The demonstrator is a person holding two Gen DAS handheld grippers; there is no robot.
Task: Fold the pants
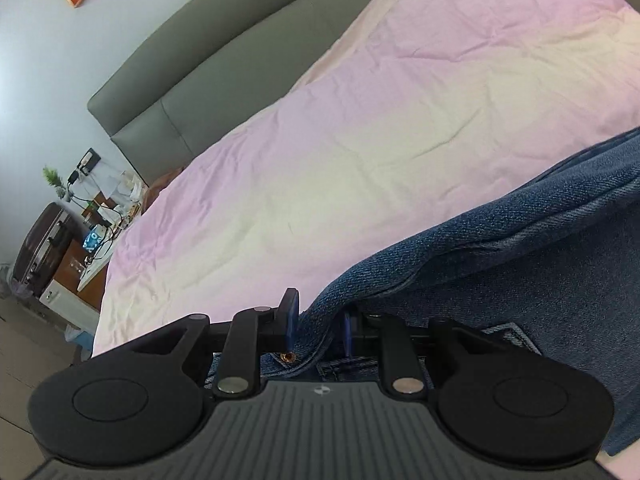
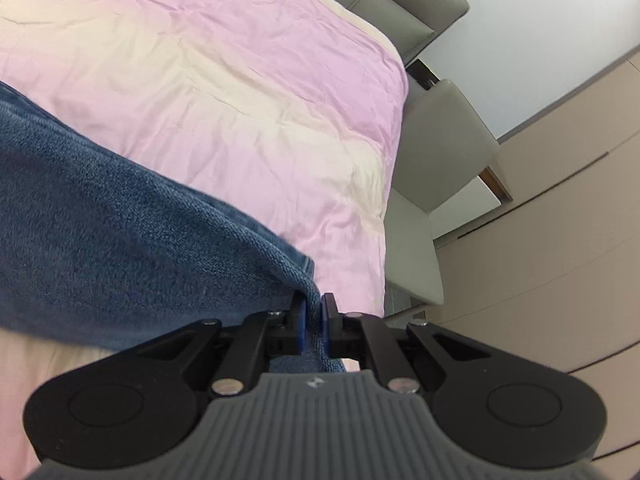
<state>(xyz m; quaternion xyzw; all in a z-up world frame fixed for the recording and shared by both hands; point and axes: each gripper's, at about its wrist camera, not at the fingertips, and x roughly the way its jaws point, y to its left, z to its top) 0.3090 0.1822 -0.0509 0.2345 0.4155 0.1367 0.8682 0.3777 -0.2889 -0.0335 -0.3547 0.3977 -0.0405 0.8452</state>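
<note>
Across the pink-sheeted bed [image 1: 320, 140] the jeans [image 1: 500, 248] hang mid-fold, left gripper [image 1: 318, 320] and right gripper [image 2: 313, 322] each clamped on denim; next, probably, laying edges together evenly.

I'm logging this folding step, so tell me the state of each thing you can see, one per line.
Left claw: shut on the jeans at the waistband, near a copper rivet.
Right claw: shut on the jeans at a hem edge.
Jeans: held at both ends, lifted off the bedsheet, not yet folded flat.
Bedsheet: spread over the bed, lightly wrinkled.
</note>
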